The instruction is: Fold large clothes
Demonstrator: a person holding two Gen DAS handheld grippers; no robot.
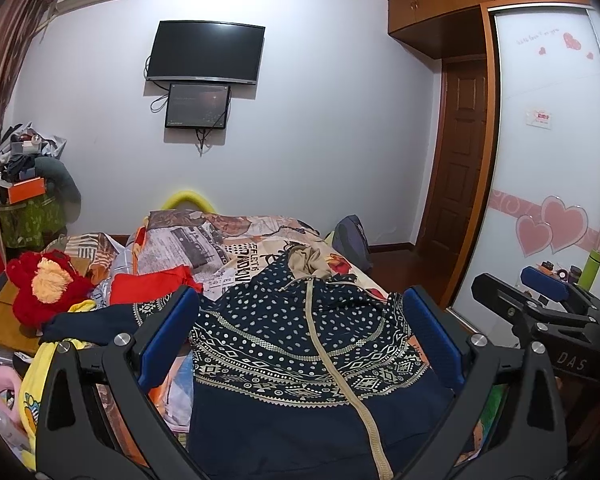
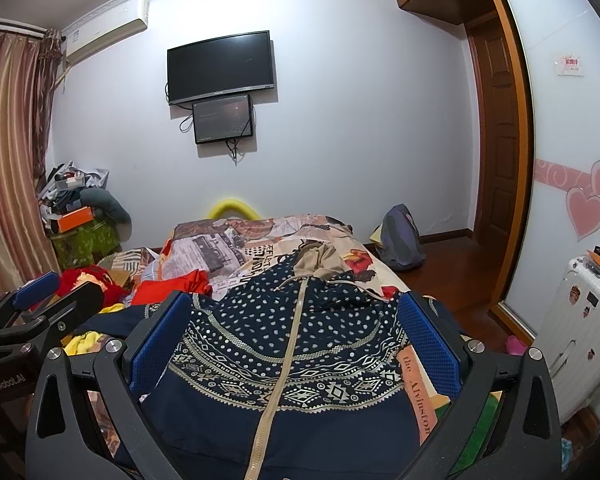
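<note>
Left wrist view: the left gripper was held level above a navy patterned zip hoodie, pointing along the bed toward the far wall. Its blue-padded fingers stood wide apart, clamped on nothing; whether they touched the cloth could not be told. The hoodie lay spread face up on the printed bedcover, zipper running away from the camera and beige-lined hood at the far end. At the right edge of this view the right gripper appeared side-on, level with the left and just beside it.

Right wrist view: the right gripper took the same forward, level pose over the hoodie, its fingers likewise spread with nothing between them. The left gripper showed at the left margin.

Seen only in the right wrist view: a white suitcase with stickers against the wardrobe, and a book spine beside the hoodie's right edge. The backpack on the floor showed fully here. Shown more fully in the left wrist view: a red plush toy at the left of the bed. Both views included the wall-mounted television.
</note>
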